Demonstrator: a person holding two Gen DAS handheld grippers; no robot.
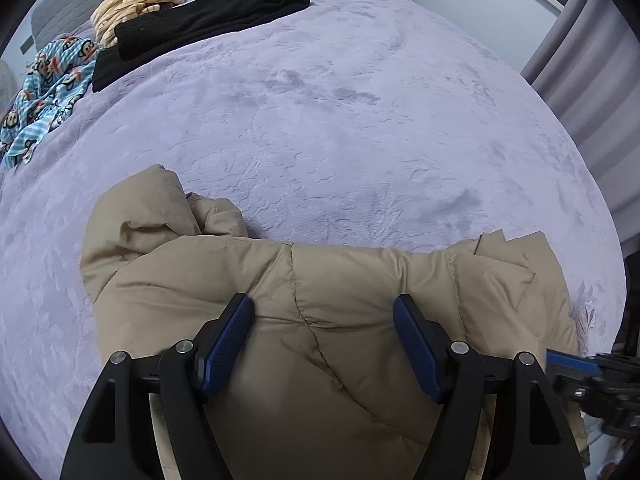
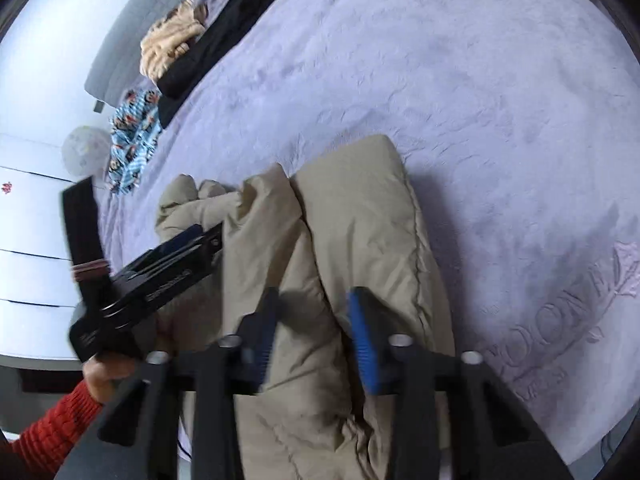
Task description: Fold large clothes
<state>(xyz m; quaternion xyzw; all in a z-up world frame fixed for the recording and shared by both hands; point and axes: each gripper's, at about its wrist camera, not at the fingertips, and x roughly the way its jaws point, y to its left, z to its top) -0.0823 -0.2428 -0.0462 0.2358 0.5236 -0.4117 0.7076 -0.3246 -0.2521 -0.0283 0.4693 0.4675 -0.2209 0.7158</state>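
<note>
A beige puffer jacket [image 1: 320, 360] lies bunched at the near edge of the lavender bedspread [image 1: 340, 120]. My left gripper [image 1: 324, 320] hovers over it with its jaws wide open, and nothing is pinched between the blue pads [image 1: 228, 344]. In the right wrist view the jacket [image 2: 360, 220] shows as two thick folded ridges. My right gripper [image 2: 314, 296] is just above one ridge, jaws narrowly parted, the fabric between them with no visible pinch. The left gripper [image 2: 196, 236] rests on the jacket's left part, held by a hand [image 2: 108, 372] in a red sleeve.
Folded black clothing [image 1: 208, 20], a tan striped garment [image 1: 136, 4] and a blue monkey-print garment [image 1: 48, 92] lie at the bed's far left. Grey curtains [image 1: 592, 92] hang on the right. White drawers [image 2: 28, 240] stand beside the bed.
</note>
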